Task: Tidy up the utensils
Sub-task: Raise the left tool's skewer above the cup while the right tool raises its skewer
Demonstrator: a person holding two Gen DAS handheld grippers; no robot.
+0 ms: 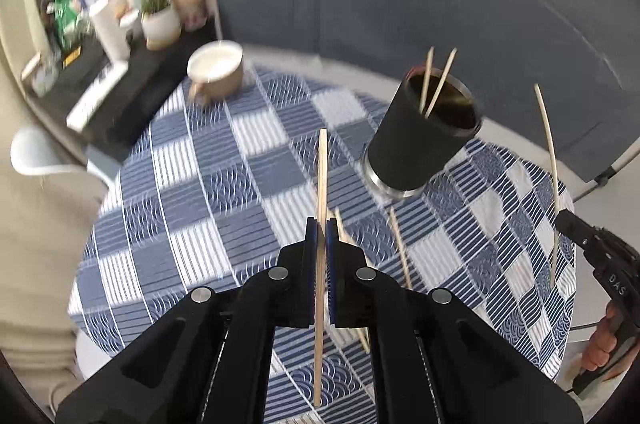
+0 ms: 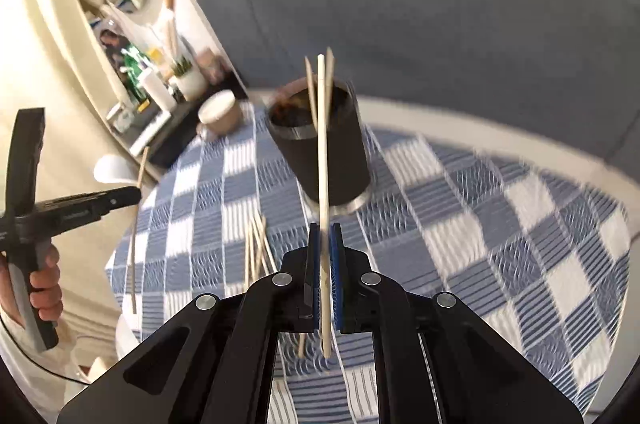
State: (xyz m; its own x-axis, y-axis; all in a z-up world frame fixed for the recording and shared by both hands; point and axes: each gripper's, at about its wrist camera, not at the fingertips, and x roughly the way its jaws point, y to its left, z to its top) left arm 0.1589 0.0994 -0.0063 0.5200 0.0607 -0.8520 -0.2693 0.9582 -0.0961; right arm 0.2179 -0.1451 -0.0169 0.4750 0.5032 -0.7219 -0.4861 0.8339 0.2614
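My left gripper point(image 1: 321, 224) is shut on a wooden chopstick point(image 1: 321, 176) held upright above the blue checked tablecloth point(image 1: 208, 192). My right gripper point(image 2: 325, 229) is shut on another chopstick point(image 2: 322, 144), upright in front of the black cup point(image 2: 324, 152). The black cup point(image 1: 424, 132) stands at the far right in the left wrist view with two chopsticks point(image 1: 434, 84) in it. Several loose chopsticks point(image 2: 258, 248) lie on the cloth left of my right gripper. The right gripper also shows in the left wrist view point(image 1: 560, 216) and the left gripper in the right wrist view point(image 2: 138, 194).
A beige mug point(image 1: 216, 66) stands at the table's far left edge. A white chair point(image 1: 36, 152) and a cluttered dark shelf point(image 1: 104, 80) with a potted plant point(image 1: 160, 16) stand beyond the left. A grey wall lies behind the table.
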